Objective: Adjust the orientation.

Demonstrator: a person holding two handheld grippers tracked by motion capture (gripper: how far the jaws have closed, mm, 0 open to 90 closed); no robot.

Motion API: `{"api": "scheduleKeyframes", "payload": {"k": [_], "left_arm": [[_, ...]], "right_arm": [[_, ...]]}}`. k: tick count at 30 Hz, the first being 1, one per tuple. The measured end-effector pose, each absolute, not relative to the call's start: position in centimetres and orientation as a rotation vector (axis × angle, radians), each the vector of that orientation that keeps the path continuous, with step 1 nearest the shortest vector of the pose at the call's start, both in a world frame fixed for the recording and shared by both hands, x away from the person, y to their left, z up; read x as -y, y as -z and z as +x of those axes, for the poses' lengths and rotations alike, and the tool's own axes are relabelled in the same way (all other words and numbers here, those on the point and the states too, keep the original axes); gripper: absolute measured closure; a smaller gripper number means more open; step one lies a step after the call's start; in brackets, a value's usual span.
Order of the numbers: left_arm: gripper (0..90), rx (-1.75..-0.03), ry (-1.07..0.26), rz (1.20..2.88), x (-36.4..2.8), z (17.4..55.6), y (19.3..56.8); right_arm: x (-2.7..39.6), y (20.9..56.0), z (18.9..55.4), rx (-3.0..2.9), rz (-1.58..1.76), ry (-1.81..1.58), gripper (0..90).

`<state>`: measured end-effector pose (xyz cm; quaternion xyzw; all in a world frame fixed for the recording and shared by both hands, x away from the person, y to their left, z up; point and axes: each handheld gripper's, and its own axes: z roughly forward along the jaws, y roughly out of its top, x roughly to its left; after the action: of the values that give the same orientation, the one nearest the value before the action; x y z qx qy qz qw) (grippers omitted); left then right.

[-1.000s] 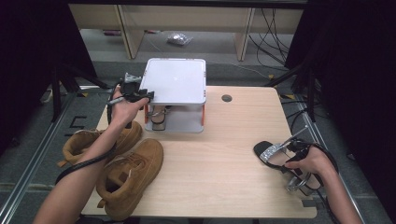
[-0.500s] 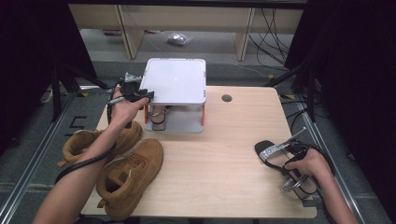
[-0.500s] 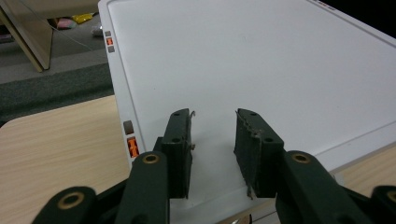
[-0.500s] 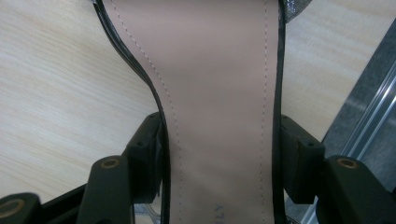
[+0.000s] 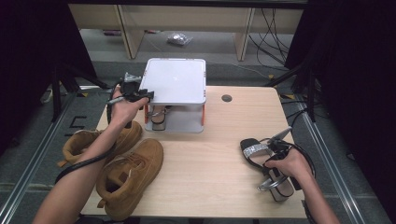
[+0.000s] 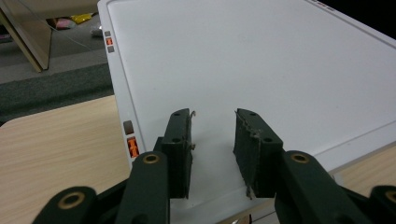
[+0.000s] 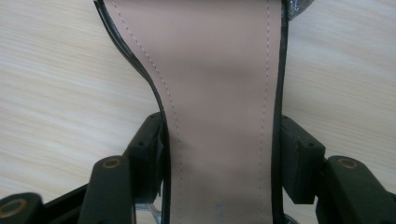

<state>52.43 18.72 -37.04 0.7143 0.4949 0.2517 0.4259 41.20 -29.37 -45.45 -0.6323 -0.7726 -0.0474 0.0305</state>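
Note:
A black sandal with a silver strap and a tan insole lies at the table's right. My right gripper is shut on its narrow waist. Its jaws have just been closing, and both pads now press the sole's edges. My left gripper hovers at the left edge of a white two-tier shoe rack. In the left gripper view its jaws stand apart over the rack's white top with nothing between them. A second sandal sits on the rack's lower shelf.
Two tan suede boots lie at the table's front left, under my left forearm. A round cable hole is behind the rack's right side. The table's right edge is close to my right hand.
My right hand has shifted left across the table with the sandal, and its jaws have closed onto the sole. The left hand has stayed at the rack.

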Motion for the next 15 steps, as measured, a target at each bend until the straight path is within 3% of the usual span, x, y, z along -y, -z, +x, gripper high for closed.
{"api": "scheduleKeyframes", "payload": {"k": [15], "left_arm": [[65.5, -1.234, -0.633, 1.804, -18.8, 52.4, 37.0]], "right_arm": [[24.2, 44.9, 41.5, 2.438, -1.957, 0.285, 43.4]]}}
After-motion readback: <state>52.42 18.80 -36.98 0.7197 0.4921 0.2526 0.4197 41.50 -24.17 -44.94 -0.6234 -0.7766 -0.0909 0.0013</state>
